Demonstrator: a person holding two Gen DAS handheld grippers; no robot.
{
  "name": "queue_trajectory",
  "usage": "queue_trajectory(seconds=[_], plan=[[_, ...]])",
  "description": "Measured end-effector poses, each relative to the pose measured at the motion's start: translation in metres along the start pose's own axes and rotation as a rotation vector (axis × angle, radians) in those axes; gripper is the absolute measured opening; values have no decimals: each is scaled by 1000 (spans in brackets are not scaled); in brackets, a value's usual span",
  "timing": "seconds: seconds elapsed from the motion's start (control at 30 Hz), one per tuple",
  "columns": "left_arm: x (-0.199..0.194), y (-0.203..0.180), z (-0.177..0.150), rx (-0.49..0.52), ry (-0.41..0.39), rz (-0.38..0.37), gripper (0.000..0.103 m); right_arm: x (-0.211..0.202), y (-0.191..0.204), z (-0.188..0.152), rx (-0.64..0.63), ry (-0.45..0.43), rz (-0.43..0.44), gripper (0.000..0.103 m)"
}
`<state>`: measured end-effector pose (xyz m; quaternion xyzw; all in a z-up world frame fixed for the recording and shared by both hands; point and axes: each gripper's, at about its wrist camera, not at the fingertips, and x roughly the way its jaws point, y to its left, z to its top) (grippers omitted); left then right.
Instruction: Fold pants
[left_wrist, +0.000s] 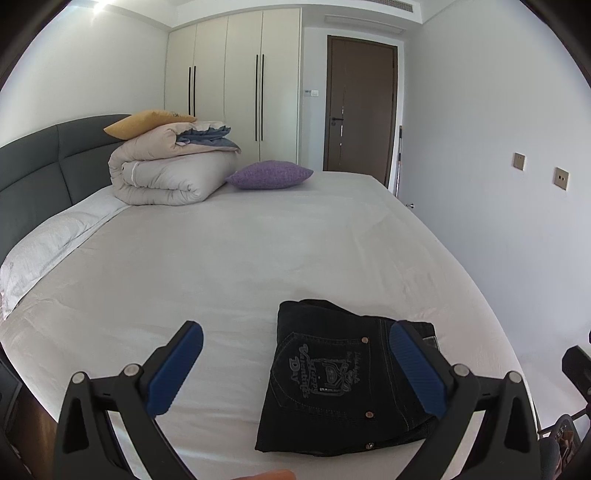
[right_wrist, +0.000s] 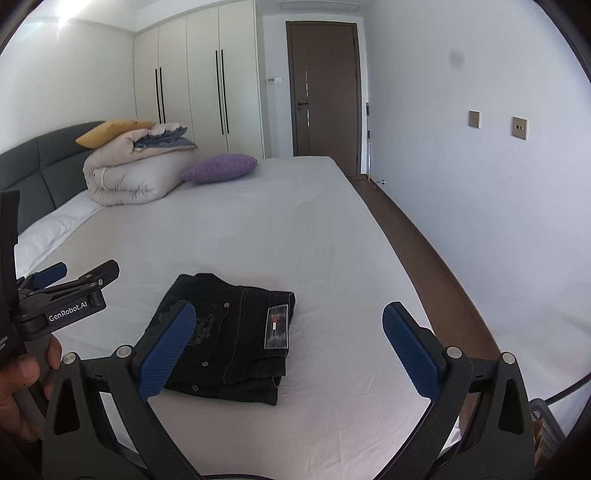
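Pants (left_wrist: 343, 380): dark denim, folded into a compact stack, lying flat on the bed near its foot, embroidered back pocket facing up.
Left gripper (left_wrist: 295, 365): blue-padded fingers spread wide, holding nothing; the right pad shows in front of the pants.
Right gripper (right_wrist: 290, 343): fingers spread wide apart, empty, above the pants (right_wrist: 229, 332).
Bed (left_wrist: 221, 258): white sheet.
Duvet (left_wrist: 166, 173): folded at the headboard end, purple cushion (left_wrist: 269, 174) just beside it.

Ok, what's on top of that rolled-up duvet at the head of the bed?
On the duvet lie a yellow pillow and a folded blue-grey cloth. Whatever is beneath them, or behind the duvet, is covered.
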<state>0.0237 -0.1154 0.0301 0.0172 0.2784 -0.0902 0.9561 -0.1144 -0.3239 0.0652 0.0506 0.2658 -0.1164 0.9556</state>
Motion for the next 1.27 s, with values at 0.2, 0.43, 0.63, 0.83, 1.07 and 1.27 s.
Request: queue_trajectory(seconds=[0.2, 0.43, 0.63, 0.83, 1.07, 1.27], plan=[[3, 3, -7, -9, 20, 3, 103, 5, 2, -3, 25, 38, 11, 103], [7, 2, -13, -1, 41, 8, 103, 19, 4, -9, 20, 62, 16, 103], [9, 1, -17, 1, 52, 12, 103, 26, 8, -13, 5, 76, 20, 103], [12, 0, -20, 1, 63, 12, 103, 33, 10, -16, 5, 93, 28, 103], [14, 1, -22, -4, 79, -9, 103, 41, 12, -19, 1, 113, 35, 103], [14, -4, -25, 18, 73, -4, 103, 49, 12, -23, 14, 127, 39, 103]])
